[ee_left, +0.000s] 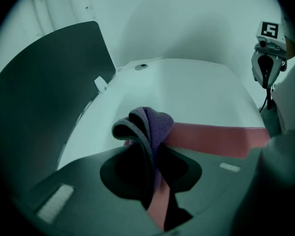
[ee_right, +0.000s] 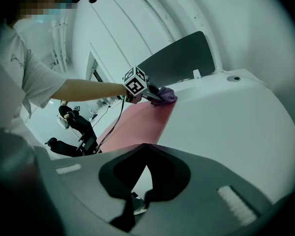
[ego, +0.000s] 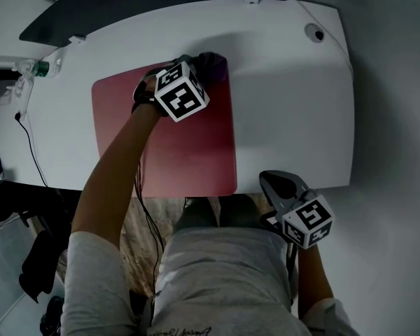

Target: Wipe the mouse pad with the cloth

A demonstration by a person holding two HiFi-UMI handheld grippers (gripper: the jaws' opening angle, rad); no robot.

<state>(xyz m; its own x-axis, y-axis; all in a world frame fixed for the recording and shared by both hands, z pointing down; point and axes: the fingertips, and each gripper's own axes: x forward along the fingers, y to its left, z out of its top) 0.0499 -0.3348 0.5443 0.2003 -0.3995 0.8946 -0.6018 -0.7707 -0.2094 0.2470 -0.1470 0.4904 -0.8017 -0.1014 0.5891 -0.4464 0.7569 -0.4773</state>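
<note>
Left gripper [ee_left: 150, 191] is clamped on the cloth [ee_left: 150, 124] at the mouse pad [ego: 189, 152] corner, so it might wander onto the bare surface [ego: 287, 103]. Right gripper [ee_right: 137, 200] is closed and empty, so the pad could slide.

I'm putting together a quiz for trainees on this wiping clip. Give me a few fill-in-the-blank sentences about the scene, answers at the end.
1. The left gripper is shut on a purple ___.
2. The cloth lies at the far ___ corner of the mouse pad.
3. The mouse pad lies on a ___ table.
4. The right gripper, jaws together, holds ___.
Missing words: cloth; right; white; nothing.
</note>
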